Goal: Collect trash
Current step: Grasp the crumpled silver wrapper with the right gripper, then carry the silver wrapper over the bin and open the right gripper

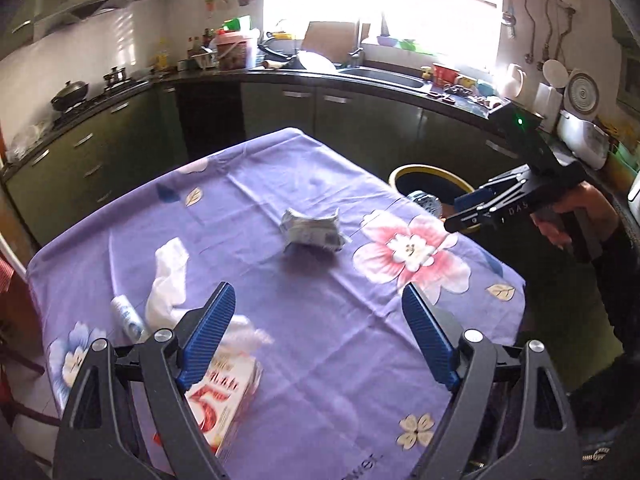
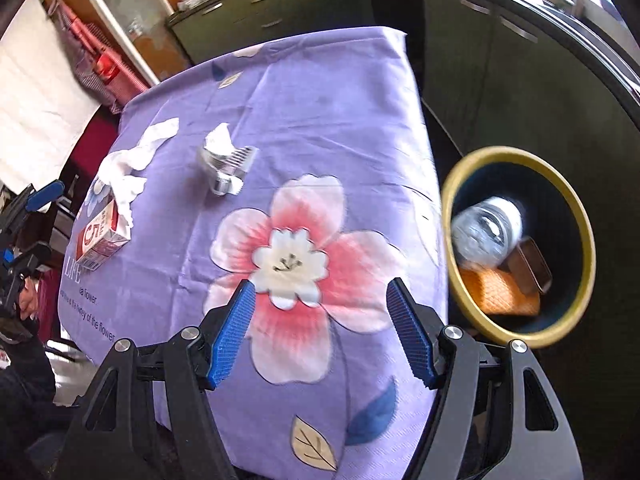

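A worktop [image 1: 304, 320] draped in a purple flowered cloth fills both views, with dark kitchen cabinets [image 1: 100, 160] behind it. Just off its right edge stands a round bin [image 2: 520, 336] with a yellow rim, and inside lie a clear plastic bottle [image 2: 486, 232], a brown flat box [image 2: 532, 266] and something orange [image 2: 500, 292]. Near the worktop's middle sits a crumpled silvery wrapper [image 1: 312, 230]. Toward the left edge lie white crumpled tissues [image 1: 168, 280], beside them a small white tube [image 1: 127, 318], and at the near left corner a red and white carton [image 1: 224, 404]. The left tongs [image 1: 318, 312] hang above the near edge, spread wide and released, with nothing between the blue pads; one pad overlaps the carton in view, though contact cannot be told. The right tongs [image 2: 320, 308] hover over the pink flower by the right edge, also released and holding nothing.
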The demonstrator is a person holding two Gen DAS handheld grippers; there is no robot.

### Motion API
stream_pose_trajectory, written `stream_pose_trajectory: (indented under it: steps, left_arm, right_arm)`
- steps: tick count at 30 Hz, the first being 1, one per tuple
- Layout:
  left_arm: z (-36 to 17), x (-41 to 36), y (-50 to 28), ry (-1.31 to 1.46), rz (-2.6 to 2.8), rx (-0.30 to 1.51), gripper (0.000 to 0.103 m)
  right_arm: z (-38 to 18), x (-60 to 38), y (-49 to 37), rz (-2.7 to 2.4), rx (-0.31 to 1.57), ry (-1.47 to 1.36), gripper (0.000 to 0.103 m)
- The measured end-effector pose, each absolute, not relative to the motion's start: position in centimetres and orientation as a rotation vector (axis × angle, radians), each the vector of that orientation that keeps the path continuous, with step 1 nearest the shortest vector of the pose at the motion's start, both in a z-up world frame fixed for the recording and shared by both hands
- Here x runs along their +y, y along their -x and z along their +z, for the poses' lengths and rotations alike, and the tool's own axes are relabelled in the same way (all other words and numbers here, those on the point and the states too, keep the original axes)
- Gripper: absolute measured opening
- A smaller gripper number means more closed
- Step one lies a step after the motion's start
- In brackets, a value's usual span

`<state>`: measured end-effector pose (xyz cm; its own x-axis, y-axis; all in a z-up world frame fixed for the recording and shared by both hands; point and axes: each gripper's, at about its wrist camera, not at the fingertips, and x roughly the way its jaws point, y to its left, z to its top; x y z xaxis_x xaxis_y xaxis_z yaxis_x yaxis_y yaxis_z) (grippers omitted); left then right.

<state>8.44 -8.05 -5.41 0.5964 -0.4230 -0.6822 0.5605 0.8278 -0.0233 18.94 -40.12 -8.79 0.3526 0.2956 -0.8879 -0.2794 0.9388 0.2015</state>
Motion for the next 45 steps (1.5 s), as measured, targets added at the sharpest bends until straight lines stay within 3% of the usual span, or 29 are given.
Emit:
stream_pose_trajectory:
  steps: [10, 19, 22, 23, 28, 38, 45]
  left_arm:
    - [-6.9, -2.0, -4.7, -0.106, -0.491, 0.743, 0.083]
    - [-8.2, -1.8, -3.8, -0.089, -0.514, 0.754, 0.083]
    - [-8.3, -1.8, -3.9, -0.088, -0.523, 0.758, 0.083]
    - [-8.4, -1.8, -3.9, -0.086, -0.526, 0.758, 0.083]
    - [-8.6, -1.8, -3.9, -0.088, -0.533, 0.761, 0.083]
    - [-8.4, -2.4, -3.6, -0.104, -0.545, 0.76, 0.083]
    - [-8.1, -3.4, -3.6, -0.111, -0.577, 0.753, 0.084]
  right_arm:
    - [-8.8, -27.5, -26.4, 0.533, 1.091, 0.283, 0.068]
    - [-12.0, -23.3, -30.3, 0.558, 1.178, 0.453, 0.068]
    - [-12.9, -23.0, -30.8, 0.557, 1.2, 0.471, 0.065]
    - [-13.2, -22.9, -30.9, 0.554, 1.208, 0.472, 0.061]
    - [-14.0, -23.0, -31.5, 0.551, 1.239, 0.451, 0.038]
    - [-11.2, -26.7, -30.2, 0.568, 1.214, 0.286, 0.034]
    - [-8.1, -37.5, -27.6, 0.371, 1.184, 0.123, 0.034]
